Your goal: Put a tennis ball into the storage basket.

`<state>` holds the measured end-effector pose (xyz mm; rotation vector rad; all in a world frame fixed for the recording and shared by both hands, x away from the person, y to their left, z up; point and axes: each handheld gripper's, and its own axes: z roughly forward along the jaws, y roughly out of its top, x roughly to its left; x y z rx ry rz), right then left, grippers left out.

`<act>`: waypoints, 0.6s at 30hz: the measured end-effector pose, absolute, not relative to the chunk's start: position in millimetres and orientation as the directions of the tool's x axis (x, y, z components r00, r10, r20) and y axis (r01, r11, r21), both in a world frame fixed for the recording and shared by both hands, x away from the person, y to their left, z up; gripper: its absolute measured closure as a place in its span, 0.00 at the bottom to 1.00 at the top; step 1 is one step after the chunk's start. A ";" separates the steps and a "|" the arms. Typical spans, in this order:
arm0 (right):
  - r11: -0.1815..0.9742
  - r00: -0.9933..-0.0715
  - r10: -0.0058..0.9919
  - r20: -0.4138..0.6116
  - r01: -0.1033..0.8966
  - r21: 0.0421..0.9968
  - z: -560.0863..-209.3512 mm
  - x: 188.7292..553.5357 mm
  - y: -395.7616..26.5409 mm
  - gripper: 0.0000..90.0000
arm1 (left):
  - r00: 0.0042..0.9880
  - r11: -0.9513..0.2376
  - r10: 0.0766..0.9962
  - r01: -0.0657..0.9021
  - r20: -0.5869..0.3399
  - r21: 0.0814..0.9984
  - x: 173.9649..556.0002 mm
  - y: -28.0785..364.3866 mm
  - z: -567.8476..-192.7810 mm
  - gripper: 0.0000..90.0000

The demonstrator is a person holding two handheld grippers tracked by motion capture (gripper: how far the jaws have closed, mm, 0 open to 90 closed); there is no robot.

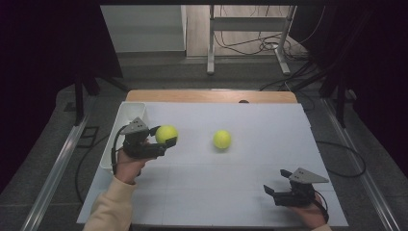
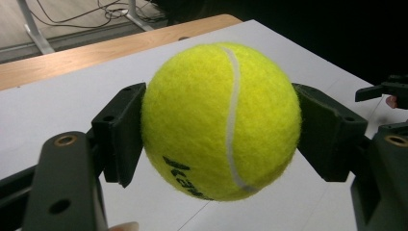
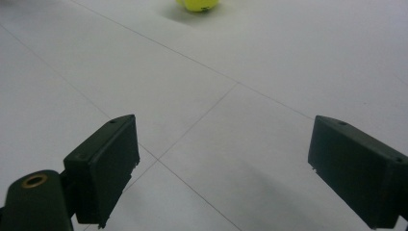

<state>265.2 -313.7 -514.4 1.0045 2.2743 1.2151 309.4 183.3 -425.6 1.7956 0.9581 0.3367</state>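
The left gripper [image 1: 165, 142] pinches a tennis ball [image 1: 166, 134] clear of the table [image 1: 240, 192], beside the white bin [image 1: 126, 115]; fuzzy and round, it could squirt out; the right gripper [image 1: 267, 189] rests empty, jaws wide, near the table's front edge.

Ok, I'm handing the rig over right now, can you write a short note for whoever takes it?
Left tool: shut on one tennis ball, held by the white bin at the table's left edge; whether it is lifted clear of the table can't be told.
Right tool: open, holding nothing, low near the front right of the white table.
Second tennis ball: loose mid-table.
Done: first ball gripped.
Left: probably drop it in the bin, then fetch the second ball.
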 end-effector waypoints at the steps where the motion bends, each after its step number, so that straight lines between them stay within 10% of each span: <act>1: 0.373 -0.676 0.736 0.008 0.415 0.830 -514.3 265.1 -313.7 0.12 | 0.641 -0.153 0.740 0.452 -0.201 0.879 309.4 184.2 -425.6 0.29; 18: 0.370 -0.676 0.737 0.009 0.415 0.831 -514.3 265.4 -313.6 0.12 | 0.603 -0.117 0.768 0.465 -0.217 0.878 311.8 200.2 -425.7 0.29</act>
